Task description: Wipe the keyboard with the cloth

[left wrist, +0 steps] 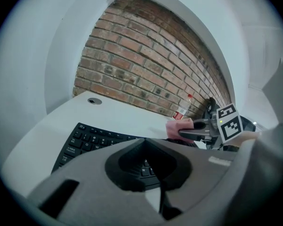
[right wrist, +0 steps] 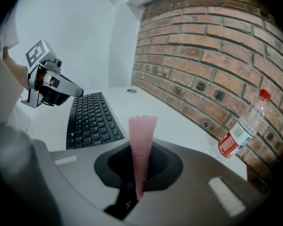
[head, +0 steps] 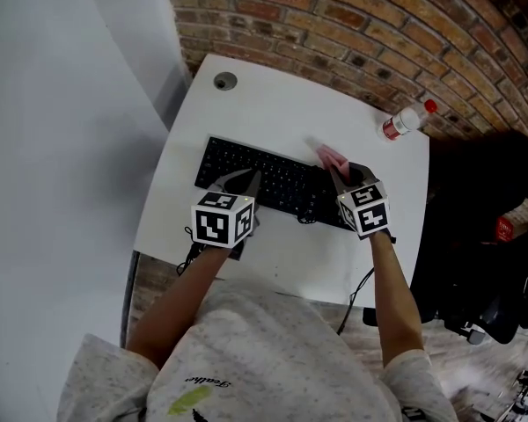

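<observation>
A black keyboard [head: 277, 181] lies across the middle of the white table [head: 273, 104]. My right gripper [head: 333, 167] is shut on a folded pink cloth [head: 329, 156], held just above the keyboard's right end. In the right gripper view the cloth [right wrist: 142, 135] sticks up in a narrow strip from between the closed jaws. My left gripper [head: 251, 179] hovers over the keyboard's left half, its jaws closed together with nothing between them. In the left gripper view the keyboard [left wrist: 92, 140] runs under the jaws, and the right gripper [left wrist: 198, 132] with the cloth [left wrist: 177, 126] shows beyond.
A clear plastic bottle [head: 407, 120] with a red cap and label lies at the table's far right corner, near the brick wall [head: 352, 25]. A round cable hole [head: 225, 81] sits at the far left corner. A black chair [head: 484, 200] stands right of the table.
</observation>
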`<state>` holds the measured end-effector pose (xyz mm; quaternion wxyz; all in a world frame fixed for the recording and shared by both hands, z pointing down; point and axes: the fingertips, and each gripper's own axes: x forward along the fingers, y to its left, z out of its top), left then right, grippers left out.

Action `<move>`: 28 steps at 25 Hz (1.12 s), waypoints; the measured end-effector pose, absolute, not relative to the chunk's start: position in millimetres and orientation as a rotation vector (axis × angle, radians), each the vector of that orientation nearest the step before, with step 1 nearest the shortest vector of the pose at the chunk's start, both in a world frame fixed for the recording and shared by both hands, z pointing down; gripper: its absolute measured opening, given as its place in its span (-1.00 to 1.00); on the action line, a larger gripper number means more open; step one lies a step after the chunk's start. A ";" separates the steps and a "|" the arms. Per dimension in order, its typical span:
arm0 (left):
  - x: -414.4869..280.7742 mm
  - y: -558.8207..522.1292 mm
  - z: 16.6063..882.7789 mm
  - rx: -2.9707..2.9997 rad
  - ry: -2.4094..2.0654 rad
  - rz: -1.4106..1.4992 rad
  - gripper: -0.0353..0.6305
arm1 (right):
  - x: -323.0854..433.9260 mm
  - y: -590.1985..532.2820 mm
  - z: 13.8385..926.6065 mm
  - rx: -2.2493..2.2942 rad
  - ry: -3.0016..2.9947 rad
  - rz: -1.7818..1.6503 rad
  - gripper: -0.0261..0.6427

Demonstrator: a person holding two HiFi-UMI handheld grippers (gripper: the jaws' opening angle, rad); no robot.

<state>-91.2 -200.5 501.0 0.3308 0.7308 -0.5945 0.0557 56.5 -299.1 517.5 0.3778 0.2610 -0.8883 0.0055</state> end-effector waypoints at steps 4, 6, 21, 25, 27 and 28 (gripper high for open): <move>-96.9 -198.4 498.8 1.913 -1.556 0.134 -0.92 | 44.3 -297.2 515.8 0.648 -2.270 0.006 -0.85; -100.6 -197.1 498.1 1.911 -1.559 0.129 -0.92 | 37.6 -295.7 515.3 0.633 -2.269 -0.001 -0.85; -137.7 -186.0 496.3 1.879 -1.598 0.074 -0.92 | -17.0 -278.7 515.8 0.535 -2.277 -0.020 -0.85; -142.7 -183.5 495.7 1.875 -1.602 0.062 -0.92 | -28.7 -273.9 516.1 0.515 -2.281 -0.019 -0.85; -146.7 -181.9 494.8 1.872 -1.608 0.058 -0.92 | -34.1 -271.7 516.0 0.505 -2.283 -0.019 -0.85; -149.5 -180.9 494.8 1.870 -1.611 0.056 -0.92 | -37.3 -270.6 516.1 0.501 -2.284 -0.020 -0.85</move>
